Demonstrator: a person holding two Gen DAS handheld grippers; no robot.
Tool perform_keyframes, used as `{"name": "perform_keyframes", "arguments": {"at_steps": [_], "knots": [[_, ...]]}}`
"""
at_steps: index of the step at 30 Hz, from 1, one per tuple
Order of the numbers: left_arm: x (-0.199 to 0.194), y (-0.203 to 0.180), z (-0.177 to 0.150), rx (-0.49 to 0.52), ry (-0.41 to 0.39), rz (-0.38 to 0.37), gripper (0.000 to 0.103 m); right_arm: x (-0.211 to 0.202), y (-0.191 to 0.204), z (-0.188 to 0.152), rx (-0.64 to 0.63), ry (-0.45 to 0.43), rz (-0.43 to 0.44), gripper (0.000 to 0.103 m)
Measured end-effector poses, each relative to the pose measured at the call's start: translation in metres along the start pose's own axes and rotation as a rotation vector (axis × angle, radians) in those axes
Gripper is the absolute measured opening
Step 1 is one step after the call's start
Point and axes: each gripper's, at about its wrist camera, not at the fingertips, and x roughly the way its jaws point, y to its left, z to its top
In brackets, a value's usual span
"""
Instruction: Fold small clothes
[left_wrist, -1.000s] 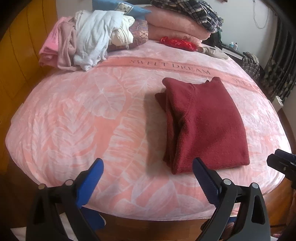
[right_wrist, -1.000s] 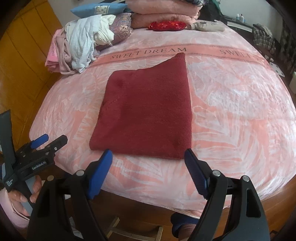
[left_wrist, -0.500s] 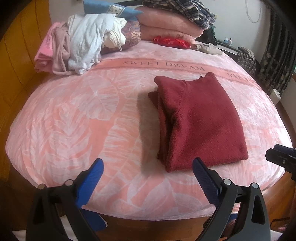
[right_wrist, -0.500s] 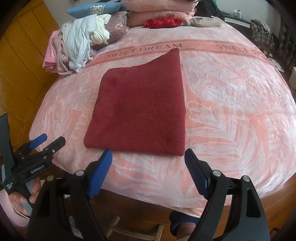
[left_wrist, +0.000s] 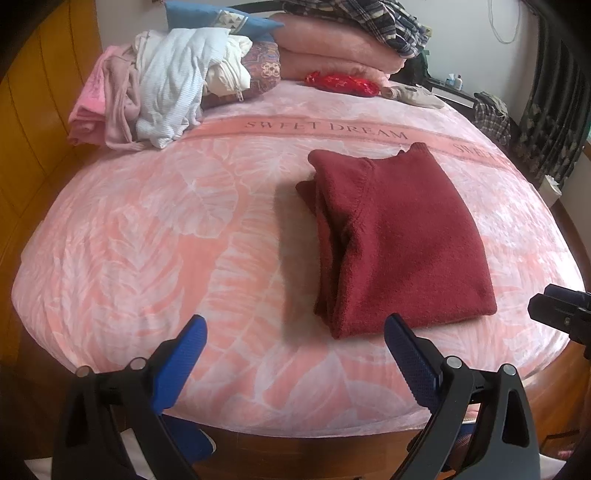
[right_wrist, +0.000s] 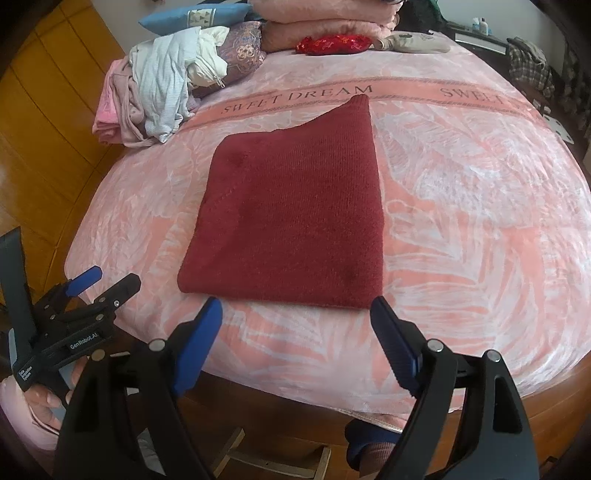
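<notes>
left gripper (left_wrist: 291, 350) jaws released | right gripper (right_wrist: 295, 325) jaws released | sweater (right_wrist: 291, 221) folded, sleeves hidden

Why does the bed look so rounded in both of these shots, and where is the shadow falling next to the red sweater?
Left wrist view: fisheye bends the pink bedspread into a dome, corners go black, and the folded red sweater casts a soft shadow on its left side. Right wrist view: same barrel distortion; even daylight, the sweater showing almost no shadow; both views are sharp.
</notes>
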Motion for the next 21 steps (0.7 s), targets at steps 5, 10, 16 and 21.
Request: {"name": "perform_keyframes", "arguments": {"at_steps": [5, 10, 16, 21], "knots": [[-0.0002, 0.0009, -0.0003, 0.001, 0.0, 0.0, 0.097, 0.0028, -0.0007, -0.0019, 0.005, 0.006, -0.006, 0.082], [-0.0004, 0.0006, -0.0004, 0.0, -0.003, 0.002, 0.097, 0.0045, -0.0036, -0.0011, 0.012, 0.01, 0.004, 0.083], [-0.0009, 0.0003, -0.0005, 0.001, -0.001, 0.002, 0.097, 0.0065, -0.0039, -0.0015, 0.013, 0.015, 0.003, 0.083], [-0.0009, 0.0017, 0.0001, 0.002, 0.0, 0.004, 0.097, 0.0066, -0.0031, -0.002, 0.011, 0.015, 0.004, 0.083]]}}
